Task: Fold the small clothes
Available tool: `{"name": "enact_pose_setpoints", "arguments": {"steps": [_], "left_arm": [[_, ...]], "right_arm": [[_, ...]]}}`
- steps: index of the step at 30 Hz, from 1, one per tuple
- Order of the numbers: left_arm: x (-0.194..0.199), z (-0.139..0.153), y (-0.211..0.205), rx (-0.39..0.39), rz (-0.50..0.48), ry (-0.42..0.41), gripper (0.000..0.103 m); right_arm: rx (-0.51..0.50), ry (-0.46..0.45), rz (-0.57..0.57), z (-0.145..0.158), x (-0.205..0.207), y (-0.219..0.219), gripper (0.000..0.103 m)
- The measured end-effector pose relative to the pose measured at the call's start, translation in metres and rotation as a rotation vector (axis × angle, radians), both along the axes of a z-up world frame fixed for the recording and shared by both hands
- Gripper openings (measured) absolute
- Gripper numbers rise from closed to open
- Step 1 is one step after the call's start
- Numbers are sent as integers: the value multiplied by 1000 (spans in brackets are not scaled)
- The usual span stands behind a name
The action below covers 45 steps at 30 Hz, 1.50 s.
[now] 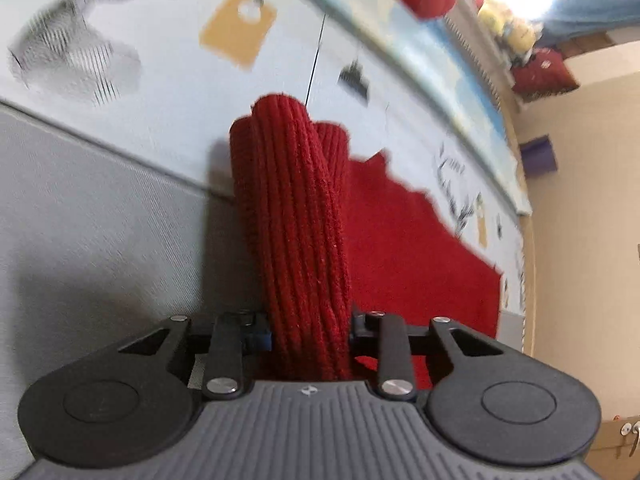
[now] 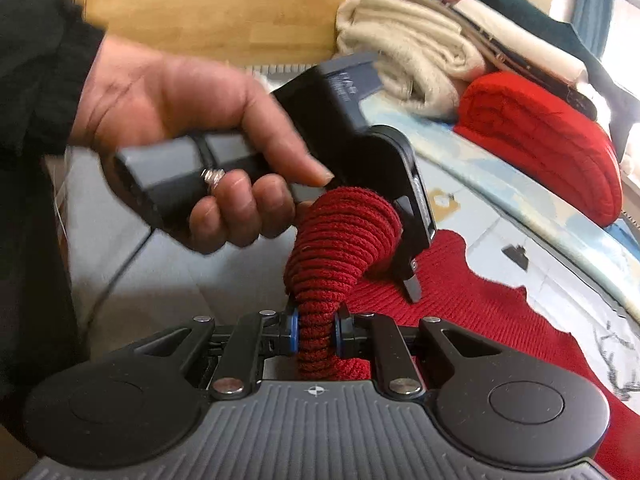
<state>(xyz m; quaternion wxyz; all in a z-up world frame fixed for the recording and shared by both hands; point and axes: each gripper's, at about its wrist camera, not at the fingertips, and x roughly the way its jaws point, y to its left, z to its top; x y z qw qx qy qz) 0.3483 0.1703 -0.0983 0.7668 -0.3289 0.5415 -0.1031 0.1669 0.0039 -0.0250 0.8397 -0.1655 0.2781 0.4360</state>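
A red knit garment (image 2: 472, 312) lies spread on the pale printed sheet (image 1: 168, 92), one ribbed edge bunched up off it between both tools. The left hand (image 2: 180, 128) wraps its tool's handle, tilted downward. The left gripper (image 1: 310, 332) is clamped on the bunch; the right gripper (image 2: 316, 336) pinches the same roll tight.

Your right gripper (image 2: 316, 334) is a black two-finger tool with round pivot housings, silver screw heads, blue-edged pads and a grey ribbed plate bearing a small crosshair mark. Your left gripper (image 1: 310, 330) has the same black linkages, silver screws and grey ribbed plate. Your left hand (image 2: 192, 128) wears a silver ring, below a black sleeve (image 2: 36, 72).
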Motion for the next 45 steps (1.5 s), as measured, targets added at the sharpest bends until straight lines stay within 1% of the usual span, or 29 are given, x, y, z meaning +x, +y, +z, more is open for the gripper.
{"name": "enact_pose_setpoints", "arguments": {"steps": [2,4,6,9,11,13,17,20,21,22,23,24,25,27,28,30,31,32,34,35,37,38,39,40,41,45], "left_arm": [[-10,18,8,5,34,-38,33],[-19,33,12,17,56,-59,33],[-23,44,9,37,53,-76,33],[-24,52,-9,81,24,-86,33],[-25,58,-21,91,6,-102,33],[-25,64,-36,86,-11,-130,32],[-21,78,-87,53,-58,-214,32],[-21,88,-136,42,-120,-292,35],[-22,92,-151,35,-138,-316,43],[-23,95,-164,20,-154,-336,56],[-24,97,-175,3,-170,-352,64],[-26,97,-183,-9,-189,-359,78],[-27,97,-191,-6,-215,-364,80],[-30,96,-200,54,-245,-372,79],[-30,93,-199,76,-246,-361,78],[-26,85,-193,95,-231,-304,75],[-24,80,-189,93,-224,-279,74],[-23,75,-183,92,-223,-257,73],[-21,70,-178,111,-243,-231,71],[-21,69,-177,130,-267,-227,70],[-20,69,-170,149,-320,-239,69],[-20,69,-172,158,-349,-244,69],[-21,67,-175,167,-379,-247,67],[-24,66,-178,176,-398,-249,66],[-26,65,-181,188,-416,-248,65],[-36,58,-190,238,-479,-239,60]], "right_arm": [[79,15,-4,12,3,-3,16],[162,49,-14,22,5,-8,16],[212,65,-19,27,4,-13,16],[219,63,-34,29,-1,-23,16],[211,64,-57,28,-3,-33,16],[211,71,-97,28,-3,-50,16],[230,73,-224,31,-1,-93,16],[249,76,-368,32,-2,-136,15],[253,79,-432,32,-3,-154,15],[253,82,-486,31,-4,-166,15],[249,86,-546,29,-6,-179,15],[239,99,-612,26,-7,-191,15],[227,122,-684,21,-7,-204,14],[206,189,-803,7,-7,-224,14],[186,230,-866,-2,-7,-234,14],[152,324,-970,-21,-3,-248,14],[148,400,-1017,-34,0,-257,14],[161,457,-1043,-43,2,-266,14],[233,559,-1071,-56,5,-278,16],[265,582,-1069,-58,6,-280,19],[332,587,-1058,-55,7,-283,26],[358,583,-1060,-53,8,-285,36],[390,584,-1064,-52,10,-288,43],[416,587,-1072,-52,13,-290,53],[442,597,-1083,-52,18,-291,57],[494,655,-1126,-65,36,-309,57]]}}
